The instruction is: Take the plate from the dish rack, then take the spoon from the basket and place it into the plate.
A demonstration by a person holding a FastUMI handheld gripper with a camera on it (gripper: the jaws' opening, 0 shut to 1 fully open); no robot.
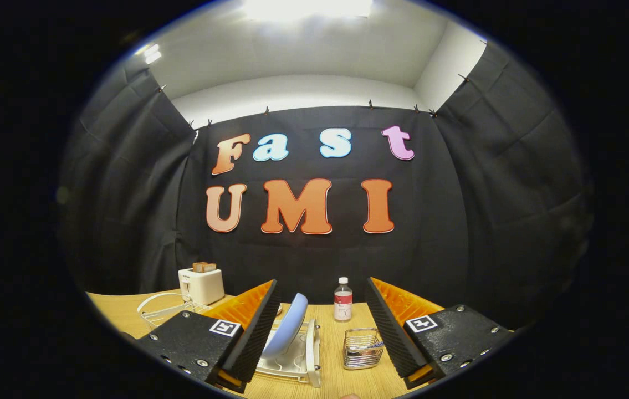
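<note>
Wide-open gripper [322, 324] above a light wooden table [342, 382], holding nothing.

Its two black ridged fingers [253, 332] stand far apart with air between them. Between them and just ahead, a pale blue round plate [286, 332] leans tilted in a white plastic dish rack [297, 363]. Right of the rack sits a small wire mesh basket [362, 349] with a spoon [372, 346] lying inside. Beyond stands a clear bottle [342, 300]; a white toaster [201, 285] sits farther left.
</note>
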